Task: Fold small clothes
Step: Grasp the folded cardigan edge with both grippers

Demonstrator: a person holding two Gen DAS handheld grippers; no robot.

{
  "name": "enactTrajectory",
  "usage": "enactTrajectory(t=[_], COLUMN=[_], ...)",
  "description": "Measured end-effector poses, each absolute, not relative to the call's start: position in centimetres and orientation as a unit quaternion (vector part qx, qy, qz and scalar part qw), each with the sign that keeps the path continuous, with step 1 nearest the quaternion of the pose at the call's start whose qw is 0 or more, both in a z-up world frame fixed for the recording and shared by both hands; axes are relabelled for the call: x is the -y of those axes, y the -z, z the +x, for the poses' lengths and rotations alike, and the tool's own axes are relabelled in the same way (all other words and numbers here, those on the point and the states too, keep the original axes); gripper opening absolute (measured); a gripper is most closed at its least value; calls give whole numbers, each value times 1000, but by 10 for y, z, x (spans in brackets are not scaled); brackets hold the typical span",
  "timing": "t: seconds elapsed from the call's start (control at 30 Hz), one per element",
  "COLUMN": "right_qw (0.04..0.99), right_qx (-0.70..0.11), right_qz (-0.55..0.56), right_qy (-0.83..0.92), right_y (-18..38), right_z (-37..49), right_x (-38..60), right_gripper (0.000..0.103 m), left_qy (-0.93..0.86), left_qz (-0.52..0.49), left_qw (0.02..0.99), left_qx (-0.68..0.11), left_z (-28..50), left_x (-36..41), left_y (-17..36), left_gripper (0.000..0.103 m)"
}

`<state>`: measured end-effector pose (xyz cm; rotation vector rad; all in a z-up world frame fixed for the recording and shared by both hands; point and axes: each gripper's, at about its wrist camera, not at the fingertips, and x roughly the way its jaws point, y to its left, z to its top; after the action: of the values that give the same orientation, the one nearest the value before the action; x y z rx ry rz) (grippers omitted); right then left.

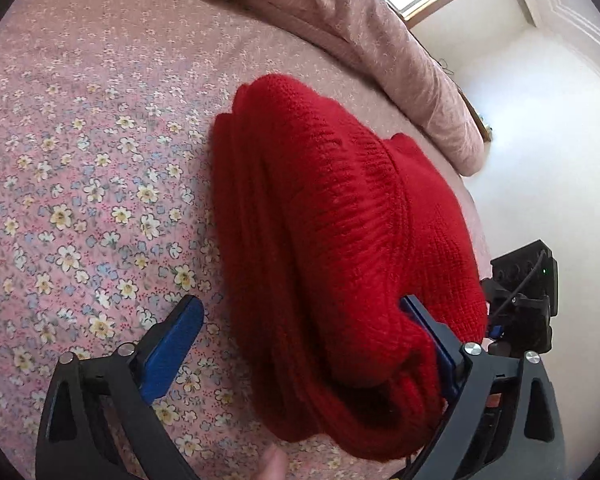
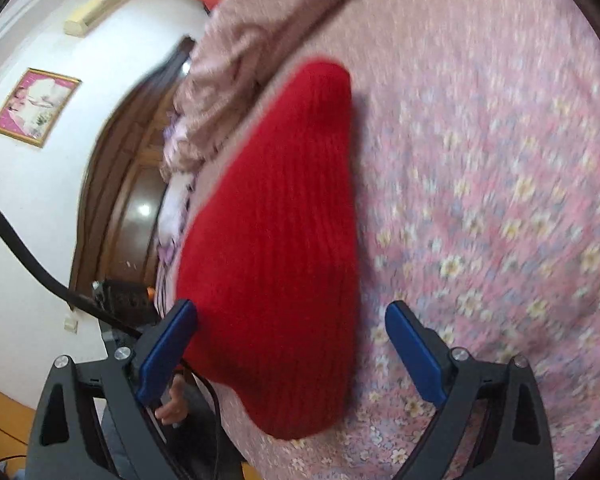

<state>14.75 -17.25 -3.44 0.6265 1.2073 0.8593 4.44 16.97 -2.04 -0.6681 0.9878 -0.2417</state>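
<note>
Red knitwear, a small ribbed sweater (image 1: pixel 340 216), lies gathered into a thick, layered bundle on a bed covered with a pink floral sheet (image 1: pixel 80 168), with a rumpled pink quilt (image 1: pixel 340 20) heaped along the far side. Both pairs of tongs stand wide and hold nothing: the left tongs (image 1: pixel 304 344) straddle the near end of the bundle, one blue pad resting against the knit and the other clear over the sheet, while the right tongs (image 2: pixel 292 344) sit at the opposite side in the right wrist view, one pad just touching the wool's edge, the other apart above the flowers. Stacked edges along one flank suggest several folds are already made, and the garment appears released rather than gripped. Judging by its compact shape, the folding of this piece looks nearly or fully complete; what may remain is a final tidy or setting it aside. No other small clothes awaiting folding can be made out on the bed.
</note>
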Motion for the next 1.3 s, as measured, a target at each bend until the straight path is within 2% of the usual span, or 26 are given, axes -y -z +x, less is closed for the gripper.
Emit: enactTrajectory(t=[0.37,0.43,0.5,0.53,0.6,0.7,0.9,1.1,1.3], right_qw=[691,694,698,698,695,697,729,766,791], right_qx=[-521,-516,-516,-517,-520,-516,-498,-459,-424], right_qz=[300,300,295,294,295,296,254,239,250], right_qy=[-401,-403,-400,-398,-400,-400,-395,-382,-365], right_y=[38,38,37,36,35,35,13,-20,-46], right_z=[161,166,169,169,170,168,163,171,208], right_x=[143,138,133,131,126,129,130,152,201], right_gripper=[99,97,91,89,82,76,71,71,71], left_qy=[167,176,182,185,199,213,189,192,201], left_qz=[-331,-336,-340,-340,-354,-398,-366,-339,-268], left_qw=[813,809,807,806,800,777,804,826,859], left_qx=[-448,-450,-448,-447,-442,-438,-429,-407,-386], left_z=[87,93,96,97,100,103,115,145,198], left_x=[-168,-169,-169,-171,-170,-170,-158,-133,-87], left_y=[26,27,28,27,28,33,13,-15,-49], left_gripper=[99,99,98,95,81,65,53,52,52])
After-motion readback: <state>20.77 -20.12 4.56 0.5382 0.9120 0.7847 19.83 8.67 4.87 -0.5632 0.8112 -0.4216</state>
